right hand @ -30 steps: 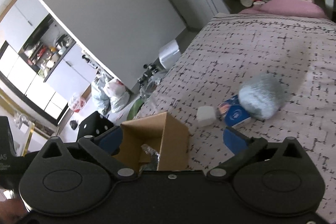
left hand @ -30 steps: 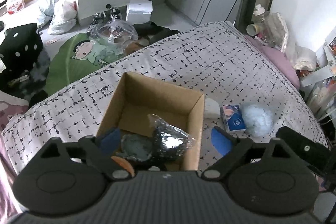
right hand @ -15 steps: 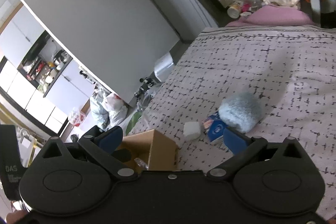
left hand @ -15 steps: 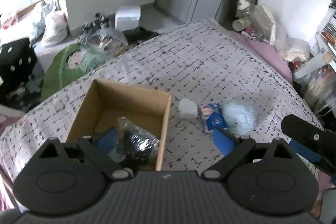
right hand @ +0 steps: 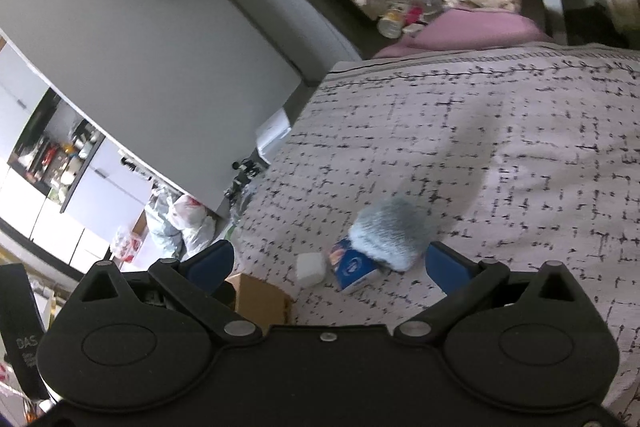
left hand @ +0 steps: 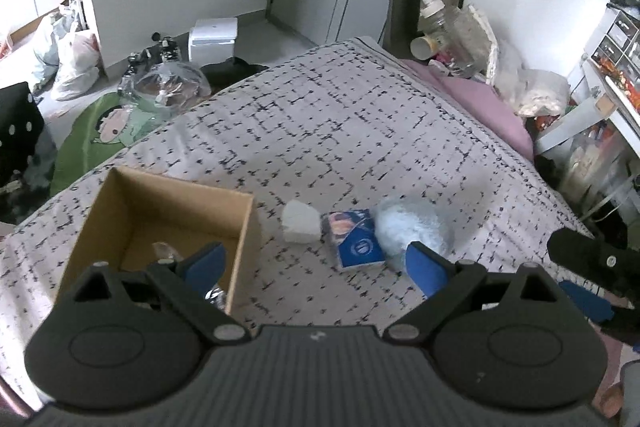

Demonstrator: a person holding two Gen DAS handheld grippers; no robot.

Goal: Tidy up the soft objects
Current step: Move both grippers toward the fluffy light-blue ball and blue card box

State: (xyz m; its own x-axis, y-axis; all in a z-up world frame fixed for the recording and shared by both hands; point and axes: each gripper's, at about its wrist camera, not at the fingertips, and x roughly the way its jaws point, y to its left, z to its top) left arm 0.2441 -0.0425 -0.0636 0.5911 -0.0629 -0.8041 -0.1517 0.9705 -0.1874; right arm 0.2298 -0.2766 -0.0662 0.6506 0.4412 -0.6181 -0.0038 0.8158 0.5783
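An open cardboard box (left hand: 172, 211) sits on the patterned bed (left hand: 360, 131) at the left, with a crinkled clear bag (left hand: 166, 251) inside. Right of it lie a white foam block (left hand: 301, 227), a blue tissue pack (left hand: 356, 239) and a fluffy pale-blue ball (left hand: 412, 227). My left gripper (left hand: 316, 267) is open and empty, above the bed in front of these. My right gripper (right hand: 326, 263) is open and empty, held high; below it I see the ball (right hand: 390, 233), the pack (right hand: 354, 263), the block (right hand: 309, 268) and a box corner (right hand: 260, 301).
Past the bed's far edge the floor holds a green cartoon mat (left hand: 104, 131), plastic bags (left hand: 76, 63) and a white appliance (left hand: 212, 39). A pink pillow (left hand: 488, 107) and clutter line the right side. The right gripper shows in the left view (left hand: 592, 267).
My left gripper has risen and drawn back from the box, so the box has slid left and looks smaller. My right gripper has also lifted and tilted; the ball now sits between its fingers.
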